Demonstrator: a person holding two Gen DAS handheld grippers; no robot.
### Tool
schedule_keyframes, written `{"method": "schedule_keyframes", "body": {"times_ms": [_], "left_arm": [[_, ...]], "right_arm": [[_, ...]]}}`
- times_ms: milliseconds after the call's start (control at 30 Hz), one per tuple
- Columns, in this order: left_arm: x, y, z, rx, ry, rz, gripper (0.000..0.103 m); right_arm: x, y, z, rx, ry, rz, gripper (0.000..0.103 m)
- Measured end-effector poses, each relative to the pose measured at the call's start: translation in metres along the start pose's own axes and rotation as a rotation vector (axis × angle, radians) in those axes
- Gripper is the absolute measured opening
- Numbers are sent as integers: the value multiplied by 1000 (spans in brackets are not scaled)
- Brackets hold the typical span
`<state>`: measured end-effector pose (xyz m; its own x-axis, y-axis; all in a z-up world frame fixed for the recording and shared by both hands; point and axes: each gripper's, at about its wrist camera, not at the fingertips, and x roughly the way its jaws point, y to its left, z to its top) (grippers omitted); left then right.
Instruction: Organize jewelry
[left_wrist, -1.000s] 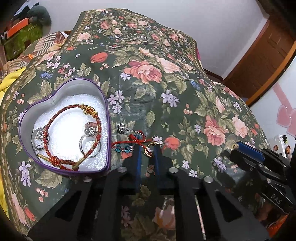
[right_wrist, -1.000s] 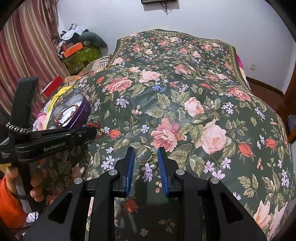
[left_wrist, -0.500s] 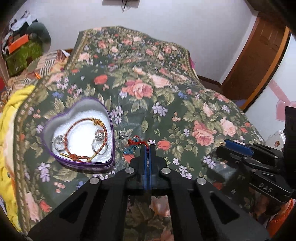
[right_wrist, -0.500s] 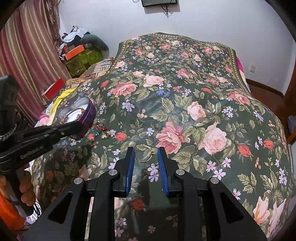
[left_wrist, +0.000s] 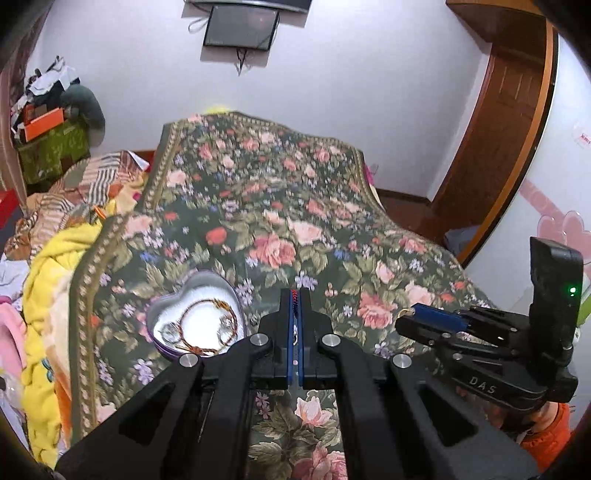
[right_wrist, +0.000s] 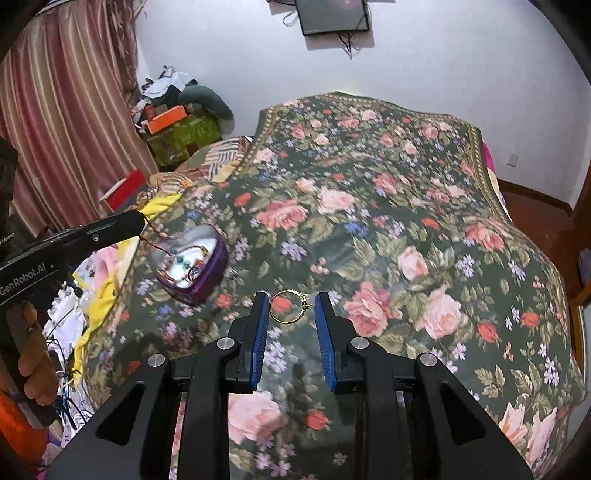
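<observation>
Raised since the earlier frames, the left gripper (left_wrist: 294, 295) is now seen well above the floral bedspread (left_wrist: 280, 229), jaws pressed together on a red cord bracelet (left_wrist: 294, 293), whose red strand shows at the tips at frame centre. In the right wrist view the same cord (right_wrist: 157, 236) is seen hanging from the left gripper (right_wrist: 138, 221) at centre left, over the heart-shaped tin (right_wrist: 207, 273). The tin (left_wrist: 159, 317) is placed lower left of centre in the left view, with a red-gold bracelet (left_wrist: 207, 321) and silver rings (left_wrist: 168, 332) inside. The right gripper (right_wrist: 291, 310) is held partly closed, a gold ring (right_wrist: 290, 306) caught between the blue pads (right_wrist: 260, 325), lifted off the bedspread (right_wrist: 369, 229). Right gripper (left_wrist: 410, 314) is also visible at right of the left view.
</observation>
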<state>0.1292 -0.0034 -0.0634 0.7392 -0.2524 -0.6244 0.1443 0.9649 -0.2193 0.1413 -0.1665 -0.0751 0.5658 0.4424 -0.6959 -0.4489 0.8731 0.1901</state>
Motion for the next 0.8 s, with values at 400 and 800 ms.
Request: {"method": "schedule_keyframes", "body": {"times_ms": [400, 800], "left_arm": [[-38, 21, 20, -4, -99, 42, 0], [-31, 63, 26, -66, -103, 66, 0]], "right_arm": [[8, 37, 20, -45, -34, 66, 23], [39, 68, 31, -97, -4, 113, 23]]}}
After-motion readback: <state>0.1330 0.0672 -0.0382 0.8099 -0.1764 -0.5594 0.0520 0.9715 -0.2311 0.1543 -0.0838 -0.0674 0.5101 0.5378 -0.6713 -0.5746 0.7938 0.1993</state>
